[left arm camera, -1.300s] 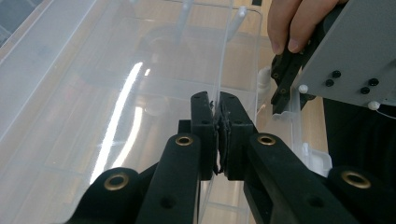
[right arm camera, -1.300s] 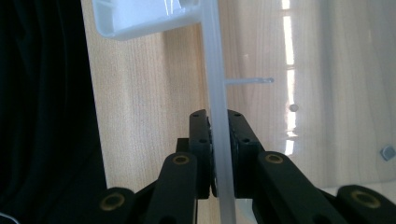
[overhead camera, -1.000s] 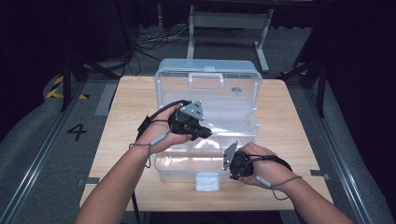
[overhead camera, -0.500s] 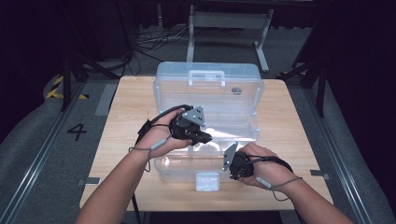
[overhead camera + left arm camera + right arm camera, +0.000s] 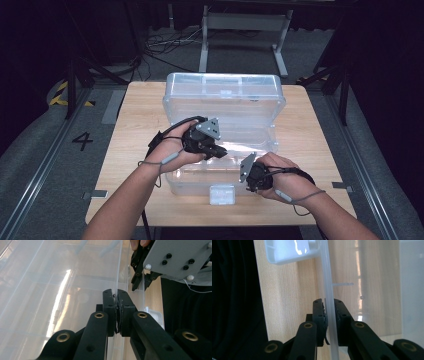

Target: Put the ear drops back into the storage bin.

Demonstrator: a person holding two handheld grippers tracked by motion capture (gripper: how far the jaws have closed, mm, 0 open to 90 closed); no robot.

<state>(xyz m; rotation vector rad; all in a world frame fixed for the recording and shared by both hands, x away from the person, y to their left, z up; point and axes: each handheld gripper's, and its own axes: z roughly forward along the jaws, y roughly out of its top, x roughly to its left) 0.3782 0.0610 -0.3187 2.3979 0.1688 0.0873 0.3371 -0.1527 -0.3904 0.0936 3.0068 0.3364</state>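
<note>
A clear plastic storage box (image 5: 175,185) stands on the wooden table (image 5: 135,120). Its clear lid (image 5: 225,95) is raised and slopes up toward the far side. My left gripper (image 5: 220,151) reaches over the middle of the box. In the left gripper view the left gripper (image 5: 117,312) is shut on a thin clear edge (image 5: 117,282), which looks like the lid's front edge. My right gripper (image 5: 246,176) is at the box's near right. In the right gripper view the right gripper (image 5: 329,317) is shut on the clear box rim (image 5: 325,277).
A white latch (image 5: 222,194) sits at the middle of the box's near wall and appears again as the white latch (image 5: 289,251). The right gripper's grey plate (image 5: 175,257) is close to the left jaws. Bare table lies left and right of the box, and dark floor surrounds it.
My left gripper, with the clear edge in it, has sunk slightly toward the near side. The right gripper has stayed in place on the rim.
</note>
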